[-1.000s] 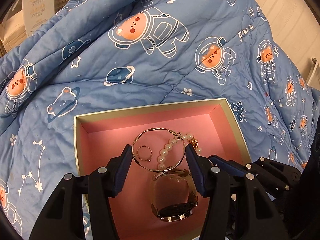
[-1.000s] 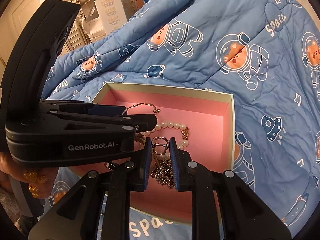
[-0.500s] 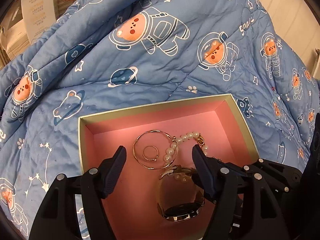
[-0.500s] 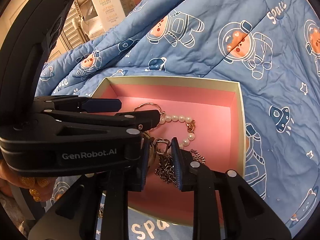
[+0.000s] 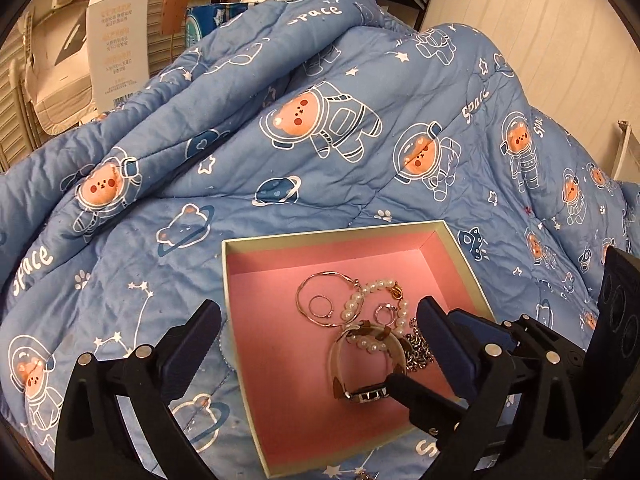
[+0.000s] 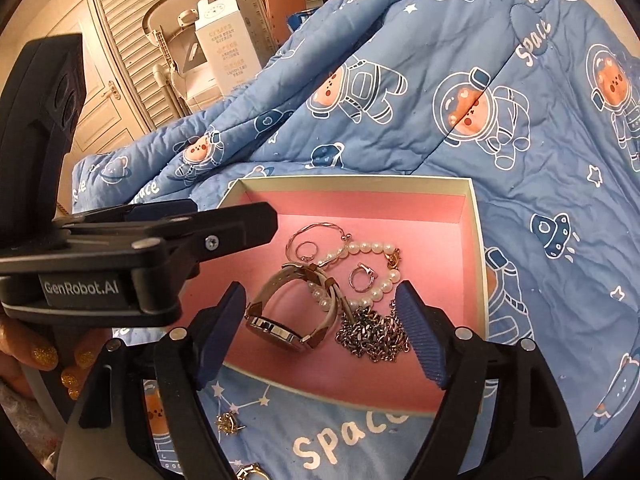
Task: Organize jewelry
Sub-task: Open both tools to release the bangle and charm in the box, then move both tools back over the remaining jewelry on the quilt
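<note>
Left gripper (image 5: 318, 330): jaws spread wide, just been opening — nothing pinched, one pad out over the quilt, the other over the box's right half.
Right gripper (image 6: 320, 312): released too, jaws just been opening; watch and chain lying between the pads, pressed by neither.
Watch (image 6: 292, 304): tipped on edge in the near half of the box, pale strap with brown ends looped up, metal case lowest.
Silver chain (image 6: 370, 334): heaped just right of the watch, near the right gripper's right pad.
Pearl bracelet (image 6: 372, 268): curled behind the chain, partly draped through the watch strap, gold clasp at its far right.
Open ring (image 6: 362, 276): inside the pearl loop.
Gold bangle (image 5: 326, 300): flat on the floor toward the back, small ring (image 5: 320, 306) lying within it.
Pink-lined box (image 5: 460, 256): open, cream rim, resting on the blue space-bear quilt (image 5: 280, 140).
Loose gold pieces (image 6: 230, 424): on the quilt just outside the box's near edge — too small to identify.
Hand (image 6: 36, 360): glittery gold nails, wrapped on the left gripper's handle at the left edge of the right wrist view.
White carton (image 5: 118, 36): upright beyond the quilt.
</note>
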A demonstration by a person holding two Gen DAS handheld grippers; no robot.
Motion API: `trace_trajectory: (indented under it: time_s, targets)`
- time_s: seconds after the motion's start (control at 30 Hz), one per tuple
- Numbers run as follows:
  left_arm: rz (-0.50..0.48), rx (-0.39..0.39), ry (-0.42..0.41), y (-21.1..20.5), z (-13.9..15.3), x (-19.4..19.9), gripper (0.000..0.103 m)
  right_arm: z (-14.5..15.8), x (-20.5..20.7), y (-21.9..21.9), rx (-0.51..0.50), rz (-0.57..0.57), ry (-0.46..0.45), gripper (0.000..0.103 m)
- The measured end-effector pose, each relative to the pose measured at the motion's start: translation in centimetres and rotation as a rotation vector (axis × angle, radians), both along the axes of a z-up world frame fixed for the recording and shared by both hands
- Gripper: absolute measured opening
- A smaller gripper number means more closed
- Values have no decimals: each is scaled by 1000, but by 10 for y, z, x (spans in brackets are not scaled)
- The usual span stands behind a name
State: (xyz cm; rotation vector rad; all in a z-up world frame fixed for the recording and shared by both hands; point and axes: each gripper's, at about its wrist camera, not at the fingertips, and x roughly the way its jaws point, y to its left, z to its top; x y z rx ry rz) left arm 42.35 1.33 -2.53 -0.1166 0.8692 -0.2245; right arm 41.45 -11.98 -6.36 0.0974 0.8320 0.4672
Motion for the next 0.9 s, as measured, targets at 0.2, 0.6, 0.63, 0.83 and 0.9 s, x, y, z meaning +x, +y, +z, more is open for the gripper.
trace_trajectory:
  time_s: [0.2,0.6,0.63,0.83,0.9]
  targets:
    - [34,-49,-6,26,-8,-37,96,13,-34,-17,46,-32,-43,82]
    - [62,-52,33,55,-43,-133,96,-12,-118,-60,-42,-88,-17,82]
    - [61,-36,33,53,-45,-140,96,-16,-125,-62,-47,-89,-12,82]
    - [40,13,35,38,-58,-176,96,-26,-160,-61,-82,-92,-20,82]
    - [29,41,20,30,-60,-186,96,-28,-171,-60,-101,-91,-20,82]
